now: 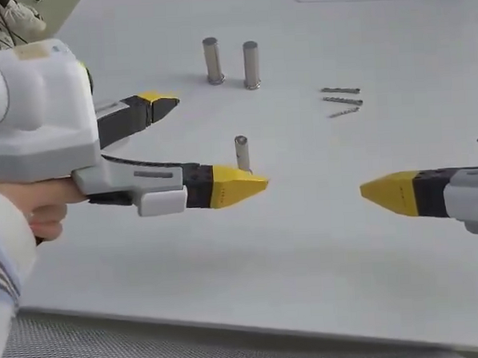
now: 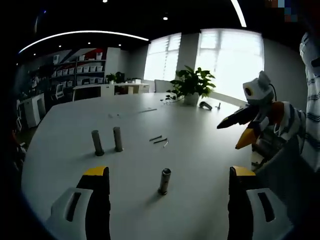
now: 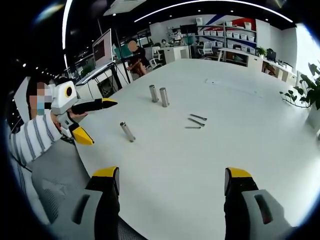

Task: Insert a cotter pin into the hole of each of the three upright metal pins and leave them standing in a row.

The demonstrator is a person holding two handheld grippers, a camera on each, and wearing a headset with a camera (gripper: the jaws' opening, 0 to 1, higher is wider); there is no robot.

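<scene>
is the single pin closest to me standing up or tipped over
Upright: the near metal pin stands on its end on the table, with nothing touching it.

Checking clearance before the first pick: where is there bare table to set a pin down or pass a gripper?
Bare table runs along the near edge and between the lone pin and the right gripper. Crowded: the back pair of pins, cotter pins beside them, left gripper by the lone pin.

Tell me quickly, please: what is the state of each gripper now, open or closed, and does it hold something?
Left gripper: open, holding nothing.
Right gripper: open, holding nothing.
</scene>
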